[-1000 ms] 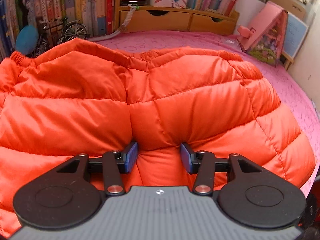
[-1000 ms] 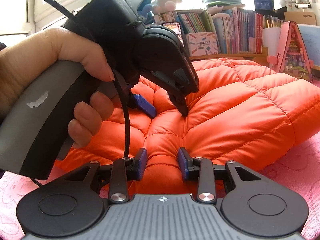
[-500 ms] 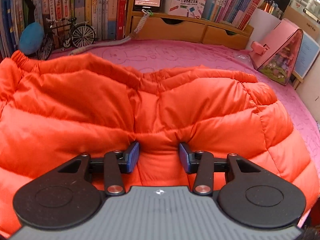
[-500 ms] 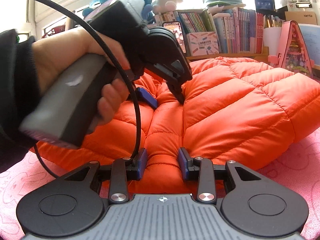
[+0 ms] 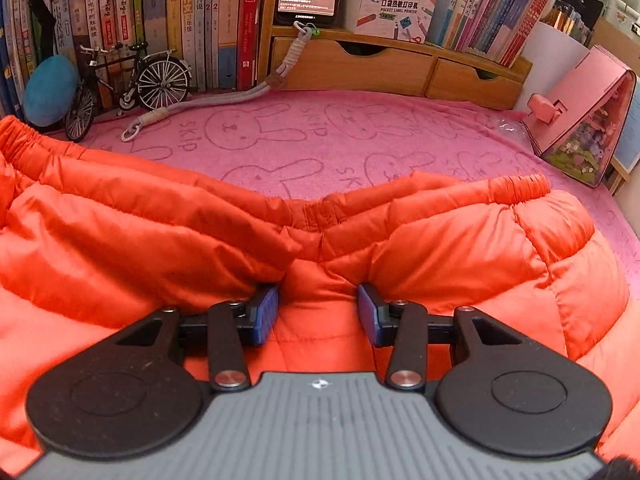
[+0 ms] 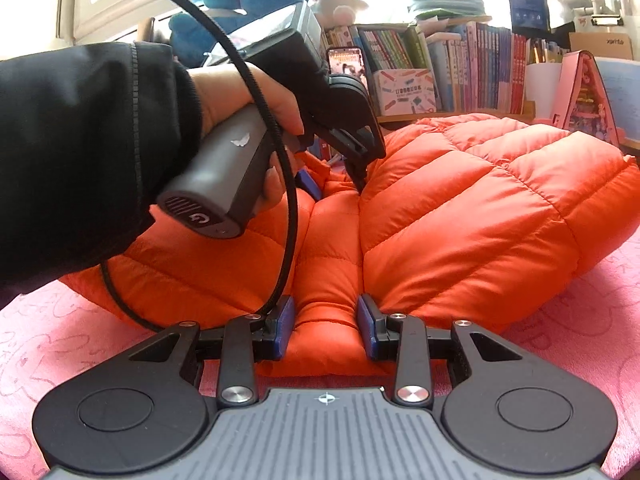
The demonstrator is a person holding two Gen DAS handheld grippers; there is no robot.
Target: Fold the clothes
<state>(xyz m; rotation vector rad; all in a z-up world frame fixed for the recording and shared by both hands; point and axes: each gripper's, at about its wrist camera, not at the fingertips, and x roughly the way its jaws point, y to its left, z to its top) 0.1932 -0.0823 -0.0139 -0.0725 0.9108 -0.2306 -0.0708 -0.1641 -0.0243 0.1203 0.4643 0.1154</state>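
Right wrist view has the right tool (image 6: 324, 330) pinching a ridge of the puffy orange jacket (image 6: 460, 216) at its near edge, jaws partly closed with padding bunched between them, while the left tool (image 5: 318, 310) clamps a similar fold further along, the jacket lying on the pink bunny-print cloth (image 5: 320, 136) over the worktop. Looks to me like mid-fold: both grips are set, so the next move probably needs both hands carrying that edge across together without the slippery fabric sliding out. Can't see sleeves, zipper or what's underneath, and the person's hand (image 6: 248, 104) and sleeve block the jacket's left side.
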